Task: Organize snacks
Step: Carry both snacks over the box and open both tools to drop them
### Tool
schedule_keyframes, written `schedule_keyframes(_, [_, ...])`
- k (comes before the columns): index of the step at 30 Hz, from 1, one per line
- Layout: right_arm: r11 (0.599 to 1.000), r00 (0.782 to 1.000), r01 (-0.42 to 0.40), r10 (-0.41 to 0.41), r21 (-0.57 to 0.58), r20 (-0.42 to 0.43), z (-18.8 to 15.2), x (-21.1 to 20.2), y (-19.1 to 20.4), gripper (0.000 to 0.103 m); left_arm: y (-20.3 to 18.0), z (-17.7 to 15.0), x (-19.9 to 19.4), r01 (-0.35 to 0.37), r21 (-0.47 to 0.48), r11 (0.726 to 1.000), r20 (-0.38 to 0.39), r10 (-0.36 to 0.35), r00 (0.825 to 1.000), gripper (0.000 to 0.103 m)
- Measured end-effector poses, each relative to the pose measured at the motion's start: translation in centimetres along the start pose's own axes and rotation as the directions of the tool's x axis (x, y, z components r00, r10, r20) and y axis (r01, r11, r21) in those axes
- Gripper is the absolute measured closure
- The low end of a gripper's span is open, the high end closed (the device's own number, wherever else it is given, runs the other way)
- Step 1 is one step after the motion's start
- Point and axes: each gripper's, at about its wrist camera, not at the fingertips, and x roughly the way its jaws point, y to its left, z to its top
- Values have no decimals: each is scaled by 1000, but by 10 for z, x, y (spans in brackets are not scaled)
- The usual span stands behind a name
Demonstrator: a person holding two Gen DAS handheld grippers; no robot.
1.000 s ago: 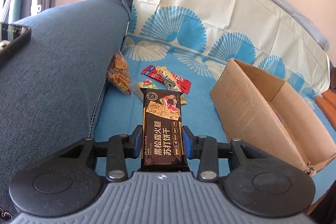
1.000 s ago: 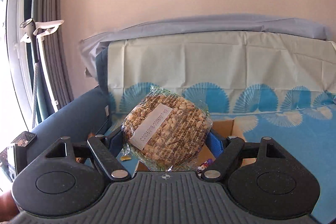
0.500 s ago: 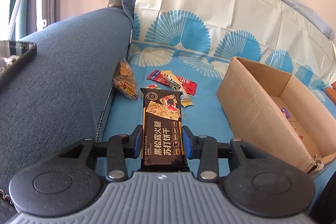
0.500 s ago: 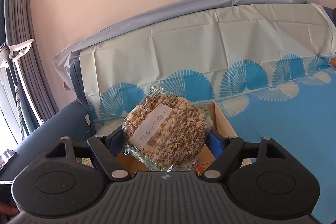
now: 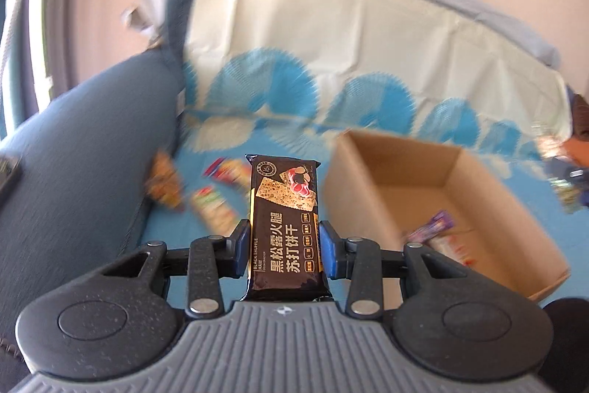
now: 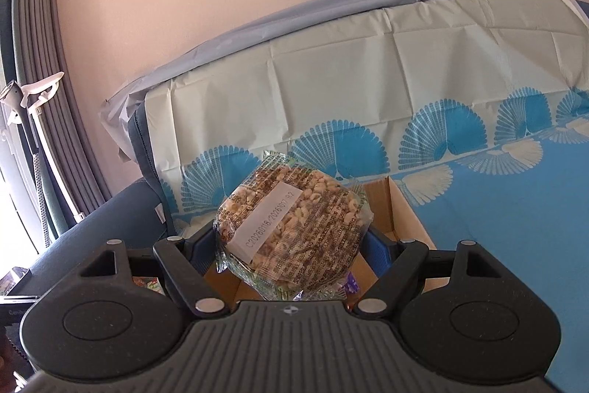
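On the blue-covered sofa (image 5: 257,245) beside a cardboard box (image 5: 475,179), the left gripper (image 5: 283,249) has its jaws clamped on a cracker packet (image 5: 283,223), the right gripper (image 6: 291,245) on a puffed-grain cake (image 6: 294,227).

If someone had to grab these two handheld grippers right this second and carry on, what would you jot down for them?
Left gripper: shut on the black cracker pack.
Right gripper: shut on the round puffed-grain cake, held above the cardboard box.
Done: a few wrapped snacks, among them a purple one, lie in the box.
Left: drop both held snacks in, then collect the loose packets on the blue sofa cover beside the armrest.
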Motion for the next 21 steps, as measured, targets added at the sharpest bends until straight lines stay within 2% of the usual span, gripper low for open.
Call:
schedule_keyframes(2, [1000, 1000, 11, -11, -17, 21, 2, 5, 0, 23, -20, 14, -4, 34, 20, 999, 22, -34, 999, 61])
schedule_keyframes(7, [998, 998, 29, -31, 58, 45, 0, 8, -13, 23, -68, 43, -5, 114, 68, 991, 61, -118, 991, 61])
schedule_keyframes(11, [997, 998, 25, -30, 75, 57, -1, 6, -17, 23, -107, 58, 1, 165, 83, 983, 70, -171, 983, 61])
schedule_keyframes(16, [995, 998, 22, -28, 101, 59, -1, 6, -21, 23, -146, 68, 12, 206, 101, 973, 73, -214, 974, 61])
schedule_keyframes(21, [993, 997, 24, -32, 114, 64, -2, 5, -22, 23, -168, 73, 19, 221, 124, 967, 71, -231, 970, 61])
